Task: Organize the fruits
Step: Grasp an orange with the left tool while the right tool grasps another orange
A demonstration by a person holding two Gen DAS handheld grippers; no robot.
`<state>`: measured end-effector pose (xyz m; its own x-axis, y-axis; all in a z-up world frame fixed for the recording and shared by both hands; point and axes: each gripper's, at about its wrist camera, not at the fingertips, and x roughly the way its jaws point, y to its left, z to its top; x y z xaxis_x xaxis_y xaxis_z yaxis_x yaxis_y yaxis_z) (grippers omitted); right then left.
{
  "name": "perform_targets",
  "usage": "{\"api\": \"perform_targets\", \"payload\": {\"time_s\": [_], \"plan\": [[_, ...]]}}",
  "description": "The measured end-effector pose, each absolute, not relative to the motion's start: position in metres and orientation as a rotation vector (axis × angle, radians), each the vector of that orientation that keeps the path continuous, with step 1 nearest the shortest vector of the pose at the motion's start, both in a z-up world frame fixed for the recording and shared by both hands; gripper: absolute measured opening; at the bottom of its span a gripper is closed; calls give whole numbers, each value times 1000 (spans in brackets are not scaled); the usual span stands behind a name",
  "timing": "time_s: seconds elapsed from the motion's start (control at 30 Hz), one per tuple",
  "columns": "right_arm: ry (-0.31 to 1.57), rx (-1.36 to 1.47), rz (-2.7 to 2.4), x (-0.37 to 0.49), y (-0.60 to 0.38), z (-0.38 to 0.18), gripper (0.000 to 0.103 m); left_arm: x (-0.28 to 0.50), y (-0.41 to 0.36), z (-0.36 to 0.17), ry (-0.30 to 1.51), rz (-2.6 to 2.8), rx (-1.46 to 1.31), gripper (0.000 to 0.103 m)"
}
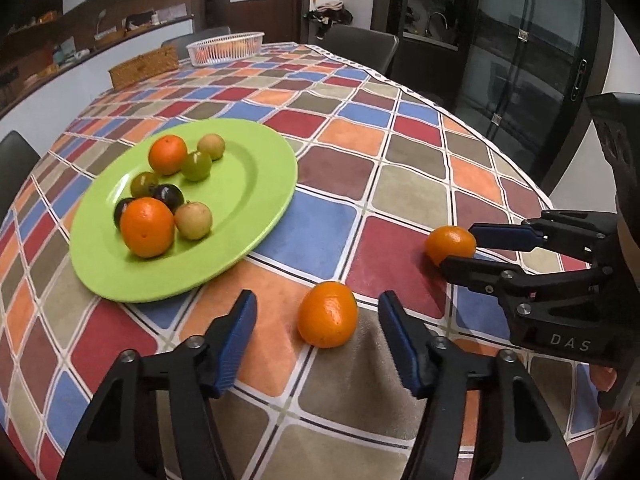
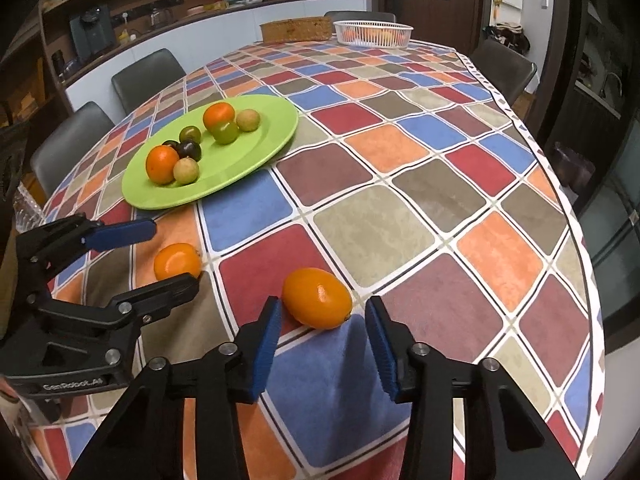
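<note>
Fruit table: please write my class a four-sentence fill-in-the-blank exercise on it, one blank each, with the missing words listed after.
1. The plate holding fruit is ___ in colour.
2. Off the plate, ___ oranges lie on the tablecloth.
3. Between the fingers of the left gripper lies an ___.
4. The basket at the table's far end is ___ in colour.

Missing words: green; two; orange; white

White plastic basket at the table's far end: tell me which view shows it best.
The right wrist view: the white plastic basket sits nearer centre, its slatted rim sharp. The left wrist view shows the basket smaller and dimmer.
</note>
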<state>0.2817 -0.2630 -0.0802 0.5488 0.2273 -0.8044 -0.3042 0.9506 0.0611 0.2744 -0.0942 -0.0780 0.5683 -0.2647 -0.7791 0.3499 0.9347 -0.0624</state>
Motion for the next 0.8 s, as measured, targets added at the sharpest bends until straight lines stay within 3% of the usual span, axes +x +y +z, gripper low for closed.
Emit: {"api": "perform_targets", "payload": {"time_s": [0.13, 0.27, 0.8], "plan": [[940, -92, 318, 283, -262, -82, 42, 276, -95, -83, 927, -395, 85, 39], [942, -97, 331, 285, -258, -83, 37, 276, -96, -82, 931, -403, 83, 30], [892, -96, 344, 273, -254, -67, 36, 264, -91, -66, 889, -404, 48, 30]]}}
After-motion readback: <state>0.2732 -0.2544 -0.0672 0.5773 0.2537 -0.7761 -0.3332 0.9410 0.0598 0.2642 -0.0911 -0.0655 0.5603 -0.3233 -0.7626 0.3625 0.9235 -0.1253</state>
